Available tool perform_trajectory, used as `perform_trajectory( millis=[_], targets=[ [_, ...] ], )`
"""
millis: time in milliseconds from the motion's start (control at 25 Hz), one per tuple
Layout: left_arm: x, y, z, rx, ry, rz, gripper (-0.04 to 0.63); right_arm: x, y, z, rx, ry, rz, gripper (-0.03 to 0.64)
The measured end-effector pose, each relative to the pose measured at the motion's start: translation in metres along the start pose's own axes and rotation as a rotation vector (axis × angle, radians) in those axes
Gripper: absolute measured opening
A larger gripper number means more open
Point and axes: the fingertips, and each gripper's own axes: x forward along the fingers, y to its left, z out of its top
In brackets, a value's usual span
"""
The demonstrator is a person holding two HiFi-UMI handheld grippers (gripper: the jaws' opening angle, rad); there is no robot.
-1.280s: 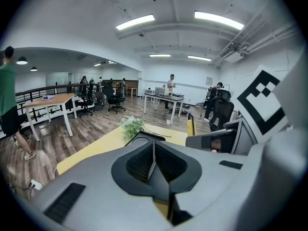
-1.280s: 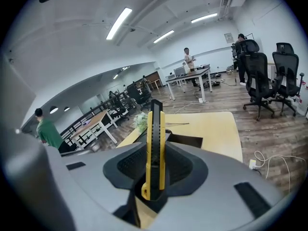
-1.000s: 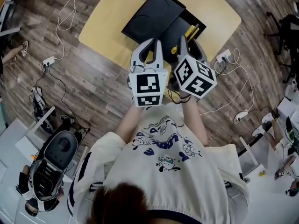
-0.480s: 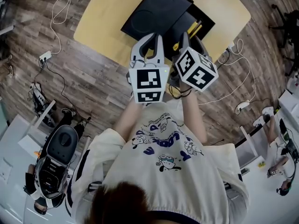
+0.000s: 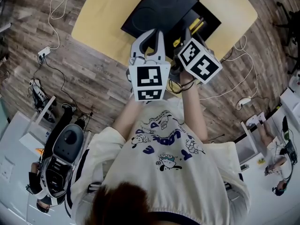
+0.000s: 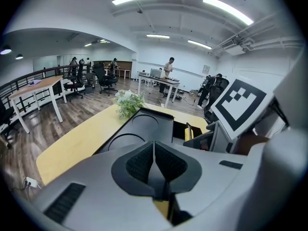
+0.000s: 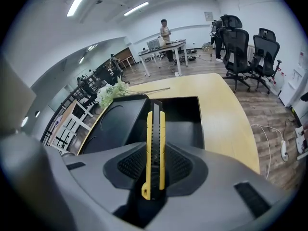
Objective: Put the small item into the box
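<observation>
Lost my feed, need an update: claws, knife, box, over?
Left claw shut, empty. Right claw shut on knife, pointing at open box. Lid beside box, nothing in the way.

"What shifted in the head view?"

"The right gripper [image 5: 187,35] climbed toward the upper right, its marker cube tilting further forward."

"And the table [image 5: 105,18]?"

"It slid upward with the box [image 5: 161,8], whose far corner crossed the top edge."
</observation>
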Motion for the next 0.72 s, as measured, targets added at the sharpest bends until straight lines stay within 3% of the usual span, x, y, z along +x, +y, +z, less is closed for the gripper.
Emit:
perform_trajectory(
  millis=[320, 520, 720],
  targets=[
    [0.000, 0.007, -0.005, -0.016, 0.005, 0.007, 0.026, 0.012, 0.001, -0.007, -0.002, 0.042, -0.044, 0.121],
    [0.004, 0.005, -0.004, -0.021, 0.010, 0.011, 0.026, 0.025, -0.005, -0.019, 0.090, 0.154, -0.049, 0.121],
    [0.005, 0.008, -0.003, -0.032, 0.010, 0.021, 0.026, 0.031, -0.005, -0.021, 0.092, 0.176, -0.068, 0.121]
  ],
)
